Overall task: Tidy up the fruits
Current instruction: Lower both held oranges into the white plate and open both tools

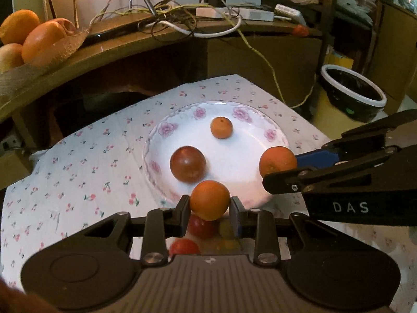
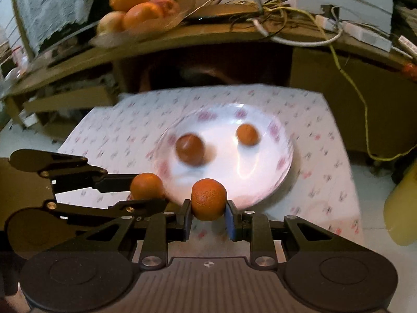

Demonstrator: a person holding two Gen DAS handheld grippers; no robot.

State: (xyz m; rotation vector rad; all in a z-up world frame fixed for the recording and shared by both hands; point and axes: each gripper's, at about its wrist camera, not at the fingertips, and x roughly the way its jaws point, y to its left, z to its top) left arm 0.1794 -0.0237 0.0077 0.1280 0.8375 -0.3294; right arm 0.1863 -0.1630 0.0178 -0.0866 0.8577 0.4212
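A white flowered plate (image 1: 234, 182) (image 2: 271, 172) lies on a cherry-print cloth. On it sit a dark red-brown fruit (image 1: 187, 167) (image 2: 189, 148) and a small orange (image 1: 221, 127) (image 2: 247, 134). My left gripper (image 1: 209, 210) is shut on an orange (image 1: 209, 199) at the plate's near rim; it also shows in the right wrist view (image 2: 147, 185). My right gripper (image 2: 208, 216) is shut on another orange (image 2: 209, 198), which shows at the plate's right rim in the left wrist view (image 1: 277, 163). Red and yellow fruits (image 1: 200, 225) lie under my left gripper.
A glass bowl of oranges and apples (image 1: 39, 41) (image 2: 135, 13) stands on the wooden shelf behind, beside tangled cables (image 1: 182, 18). A black bin with a white rim (image 1: 354, 91) is on the floor at the right. A yellow object (image 2: 401, 208) stands at the right edge.
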